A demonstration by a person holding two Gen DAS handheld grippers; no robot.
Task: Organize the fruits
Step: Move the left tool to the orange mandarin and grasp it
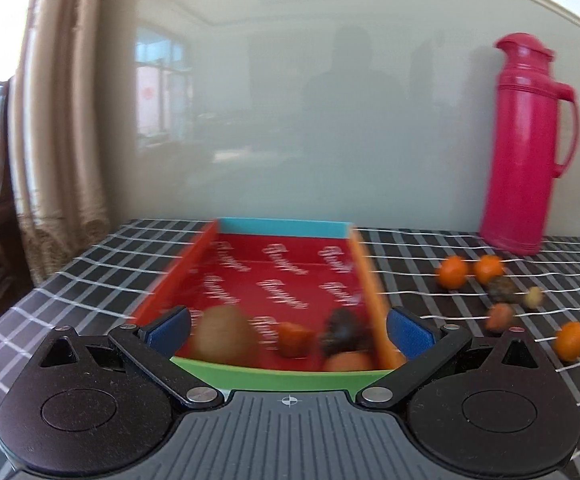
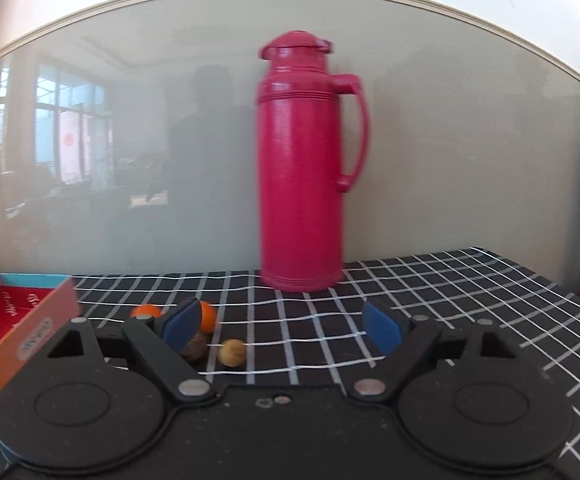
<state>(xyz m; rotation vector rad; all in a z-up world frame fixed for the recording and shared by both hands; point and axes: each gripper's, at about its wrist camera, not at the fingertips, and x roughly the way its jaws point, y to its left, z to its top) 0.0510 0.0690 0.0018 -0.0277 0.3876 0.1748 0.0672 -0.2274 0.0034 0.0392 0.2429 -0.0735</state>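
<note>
Red tray (image 1: 226, 258) (fruits inside), oranges (image 1: 453, 272) beside; right gripper (image 2: 290, 326) open-jawed.

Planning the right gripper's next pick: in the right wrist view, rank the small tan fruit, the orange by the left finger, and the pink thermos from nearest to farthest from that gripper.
1. Small tan fruit: on the cloth just ahead of the right gripper, toward its left finger.
2. Orange: farther back, partly behind the left finger.
3. Pink thermos: upright at the wall, farthest.
</note>
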